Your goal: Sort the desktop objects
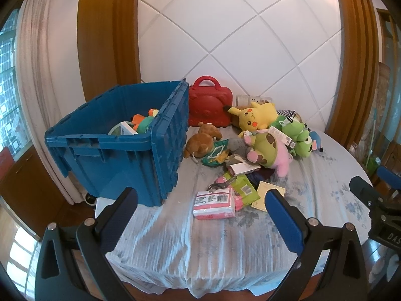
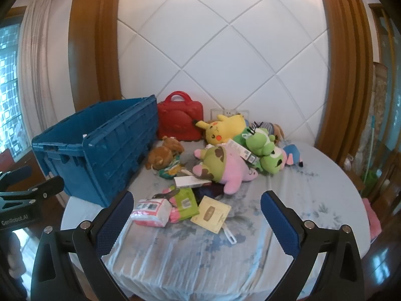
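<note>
we hold the left gripper (image 1: 200,209) and the right gripper (image 2: 196,210) above the near edge of the table (image 2: 313,188), each with its blue-padded fingers spread wide and nothing between them. nearest, just beyond the left gripper's fingers, lies a pink-and-white wrapped packet (image 1: 215,203), touching a green pouch (image 1: 244,189); just right of these lies a cream card (image 2: 211,213). farther in, a white box (image 2: 191,181) lies against a green-and-pink plush (image 2: 220,168). a brown plush (image 1: 201,144) lies to the left of it, near the blue crate (image 1: 120,148), which stands at the far left with toys inside. at the far side we see a red case (image 1: 209,106), a yellow plush (image 1: 255,115) and green frog plushes (image 2: 263,148).
</note>
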The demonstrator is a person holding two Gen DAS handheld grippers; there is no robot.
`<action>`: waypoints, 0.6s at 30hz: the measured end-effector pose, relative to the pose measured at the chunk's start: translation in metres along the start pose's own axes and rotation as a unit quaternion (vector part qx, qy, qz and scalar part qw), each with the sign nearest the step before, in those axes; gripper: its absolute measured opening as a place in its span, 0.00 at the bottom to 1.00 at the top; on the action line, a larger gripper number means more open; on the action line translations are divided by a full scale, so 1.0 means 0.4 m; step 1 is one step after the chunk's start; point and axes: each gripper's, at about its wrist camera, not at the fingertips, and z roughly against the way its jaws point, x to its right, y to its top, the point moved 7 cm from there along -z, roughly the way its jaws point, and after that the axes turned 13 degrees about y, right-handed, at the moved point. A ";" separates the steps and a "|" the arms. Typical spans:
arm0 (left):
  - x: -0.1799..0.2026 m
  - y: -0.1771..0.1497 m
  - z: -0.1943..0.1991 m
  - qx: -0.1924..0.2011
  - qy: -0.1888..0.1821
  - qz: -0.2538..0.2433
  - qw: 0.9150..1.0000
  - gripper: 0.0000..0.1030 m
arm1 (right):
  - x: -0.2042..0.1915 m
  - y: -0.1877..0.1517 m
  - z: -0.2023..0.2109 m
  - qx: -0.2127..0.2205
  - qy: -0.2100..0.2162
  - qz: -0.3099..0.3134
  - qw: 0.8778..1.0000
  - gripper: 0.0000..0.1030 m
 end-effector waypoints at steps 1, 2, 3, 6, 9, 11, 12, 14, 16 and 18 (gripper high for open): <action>0.003 0.000 0.000 -0.001 0.000 0.000 1.000 1.00 | 0.003 -0.001 -0.001 -0.001 0.001 0.000 1.000 1.00; 0.006 -0.001 0.000 -0.001 0.000 -0.001 1.000 1.00 | 0.006 -0.002 -0.001 -0.001 0.001 0.000 1.000 1.00; 0.009 -0.001 0.000 -0.001 0.001 -0.002 1.000 1.00 | 0.008 -0.002 -0.001 -0.001 0.002 0.001 1.000 1.00; 0.018 -0.002 0.001 -0.003 0.003 -0.004 1.000 1.00 | 0.015 -0.004 -0.001 0.001 0.006 -0.001 1.000 1.00; 0.024 -0.002 0.001 -0.003 0.006 -0.004 1.000 1.00 | 0.024 -0.006 -0.002 0.001 0.010 -0.003 1.000 1.00; 0.027 -0.003 -0.003 -0.005 0.008 -0.002 1.000 1.00 | 0.033 -0.009 -0.004 0.001 0.012 -0.005 1.000 1.00; 0.029 -0.005 -0.006 -0.007 0.010 -0.001 1.000 1.00 | 0.037 -0.011 -0.005 0.000 0.012 -0.006 1.000 1.00; 0.033 -0.009 -0.014 -0.011 0.014 0.000 1.000 1.00 | 0.055 -0.017 -0.003 0.008 0.013 -0.008 1.000 1.00; 0.042 -0.020 -0.027 -0.017 0.020 -0.003 1.000 1.00 | 0.077 -0.025 0.000 0.018 0.013 -0.011 1.000 1.00; 0.050 -0.036 -0.046 -0.023 0.026 -0.006 0.999 1.00 | 0.098 -0.033 0.002 0.028 0.014 -0.013 0.999 1.00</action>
